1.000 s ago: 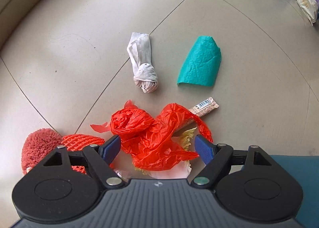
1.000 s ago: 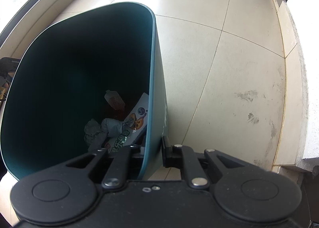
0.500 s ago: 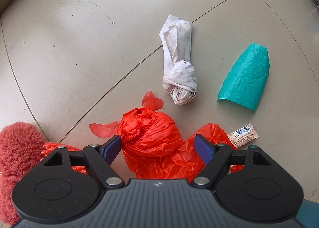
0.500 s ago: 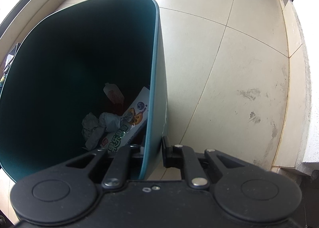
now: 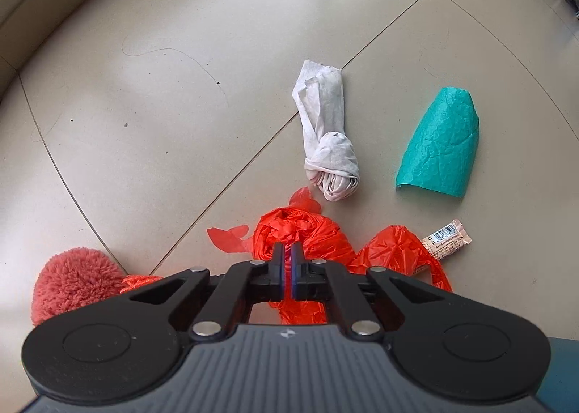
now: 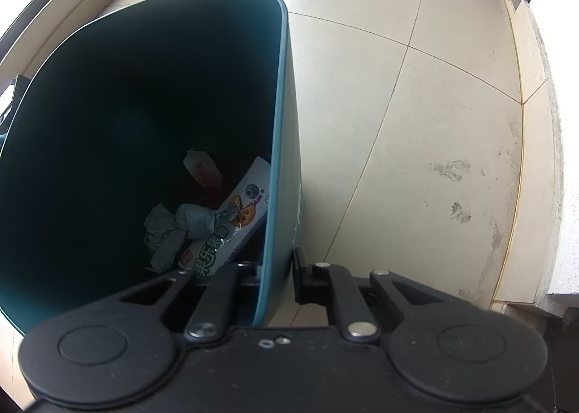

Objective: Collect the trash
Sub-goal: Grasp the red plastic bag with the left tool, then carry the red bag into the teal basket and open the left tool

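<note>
The floor [image 5: 144, 94] is smooth, glossy tile. The red bag [image 5: 318, 235] is thin, crinkled, shiny plastic. The white wad [image 5: 325, 138] looks like creased matt paper; the teal sheet [image 5: 441, 145] has a dimpled surface. The pompom [image 5: 72, 282] is fuzzy cloth. The bin [image 6: 291, 167] is smooth matt plastic, holding crumpled paper [image 6: 170, 228].

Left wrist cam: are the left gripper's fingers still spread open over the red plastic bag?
No, the left gripper is shut, its two pads pinched on a fold of the red plastic bag on the floor.
</note>
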### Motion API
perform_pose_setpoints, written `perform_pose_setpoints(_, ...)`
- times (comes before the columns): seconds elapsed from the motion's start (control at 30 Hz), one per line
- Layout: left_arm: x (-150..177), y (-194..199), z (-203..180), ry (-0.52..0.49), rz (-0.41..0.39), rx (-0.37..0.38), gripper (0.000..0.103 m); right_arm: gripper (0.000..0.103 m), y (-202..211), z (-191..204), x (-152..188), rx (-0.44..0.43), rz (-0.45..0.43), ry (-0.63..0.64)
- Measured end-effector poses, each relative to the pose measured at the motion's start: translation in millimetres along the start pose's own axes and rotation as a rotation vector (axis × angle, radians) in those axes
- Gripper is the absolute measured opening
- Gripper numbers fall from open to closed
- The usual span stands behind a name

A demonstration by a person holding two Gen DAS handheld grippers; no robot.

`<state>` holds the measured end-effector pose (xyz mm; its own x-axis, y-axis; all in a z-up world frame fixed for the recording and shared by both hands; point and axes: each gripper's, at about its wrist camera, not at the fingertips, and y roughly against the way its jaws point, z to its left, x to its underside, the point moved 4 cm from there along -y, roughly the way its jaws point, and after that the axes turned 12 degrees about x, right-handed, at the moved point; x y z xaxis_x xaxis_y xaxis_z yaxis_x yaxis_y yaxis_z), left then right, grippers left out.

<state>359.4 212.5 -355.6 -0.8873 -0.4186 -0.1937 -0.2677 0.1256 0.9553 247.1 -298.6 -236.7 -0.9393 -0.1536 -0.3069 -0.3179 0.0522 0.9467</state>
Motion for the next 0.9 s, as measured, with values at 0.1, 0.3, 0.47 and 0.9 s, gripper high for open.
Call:
perform_pose_setpoints(0.1, 0.1, 2.8, -2.1, -0.012, 0.035, 0.044, 0.003, 0.010, 1.6, -1.2, 1.0, -0.003, -0.002, -0.005)
perform_pose_setpoints(0.3, -3.9, -5.5, 3.1, 0.064, 0.058, 0.098, 0.026, 0.010, 3.2, -2.4, 2.5, -0.006, -0.006, 0.000)
perform_pose_setpoints(0.47, -8.9, -27.1, 12.4, 0.143, 0.051, 0.076, 0.077, 0.010, 1.8, -2.5, 0.5, -0.003, 0.001, 0.005)
perform_pose_setpoints(0.9, -1.7, -49.2, 7.4, 0.177, 0.077, 0.022, 0.069, 0.010, -5.1, 0.4, -2.5, 0.000, 0.015, 0.015)
